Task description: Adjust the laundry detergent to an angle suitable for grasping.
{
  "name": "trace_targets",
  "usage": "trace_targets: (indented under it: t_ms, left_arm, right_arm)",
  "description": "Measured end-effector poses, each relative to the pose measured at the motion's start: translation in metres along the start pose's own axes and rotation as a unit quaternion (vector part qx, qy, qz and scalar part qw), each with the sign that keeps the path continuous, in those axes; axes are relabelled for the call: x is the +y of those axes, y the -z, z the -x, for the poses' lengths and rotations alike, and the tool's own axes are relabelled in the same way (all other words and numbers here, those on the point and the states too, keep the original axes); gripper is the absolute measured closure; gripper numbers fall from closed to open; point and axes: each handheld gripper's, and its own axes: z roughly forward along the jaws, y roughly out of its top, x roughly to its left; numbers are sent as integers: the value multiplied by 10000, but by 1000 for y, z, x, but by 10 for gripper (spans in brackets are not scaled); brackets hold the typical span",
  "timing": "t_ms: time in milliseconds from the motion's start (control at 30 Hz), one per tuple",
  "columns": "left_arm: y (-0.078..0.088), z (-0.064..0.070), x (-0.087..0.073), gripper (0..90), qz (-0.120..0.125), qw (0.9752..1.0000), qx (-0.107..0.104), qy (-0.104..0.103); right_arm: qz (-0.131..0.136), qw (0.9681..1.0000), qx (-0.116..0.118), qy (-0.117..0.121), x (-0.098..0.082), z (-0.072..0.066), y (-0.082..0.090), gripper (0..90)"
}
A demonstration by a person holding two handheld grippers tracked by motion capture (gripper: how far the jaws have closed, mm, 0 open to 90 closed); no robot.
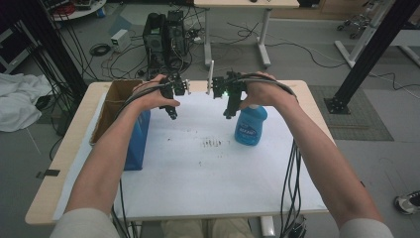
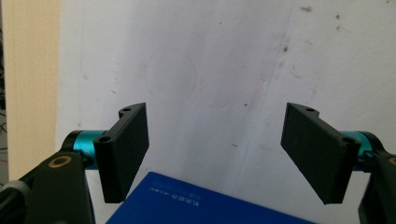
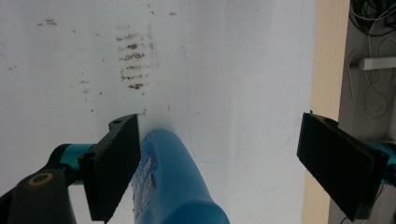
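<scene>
Two grippers hover over your white-covered table: your left gripper spread wide above the blue box, your right gripper released, blue bottle beside its jaw.

Blue bottle between wide-apart tongs, against the left jaw, above stained white sheet.

Left gripper, right gripper: jaws wide apart.
</scene>
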Motion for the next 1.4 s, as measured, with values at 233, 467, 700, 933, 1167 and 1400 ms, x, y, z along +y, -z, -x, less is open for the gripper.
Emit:
trace_targets:
  t_ms: [233,467,700,933,1167,1400]
  left_arm:
    - [4,7,1,235,-91,9999,-79,-102]
    - [7,4,-2,235,-69,10000,-9,-13]
    - [4,3,-3,235,-96,9999,-37,2]
    - [4,3,-3,235,-84,9999,-59,-3]
    - [6,4,-4,235,-86,9999,-56,22]
    - [6,4,-4,235,-71,10000,-50,38]
  right_arm:
    - [-60,10000,-71,17,0,-2,1,130]
    - [-58,9998,-162,131,6,-1,2,130]
    - [-92,9997,-124,177,9,-1,0,130]
    - [-84,9997,-116,180,10,-1,0,130]
    - [-120,9998,-118,134,10,-2,-1,130]
    - [-53,9997,-117,200,12,-4,1,130]
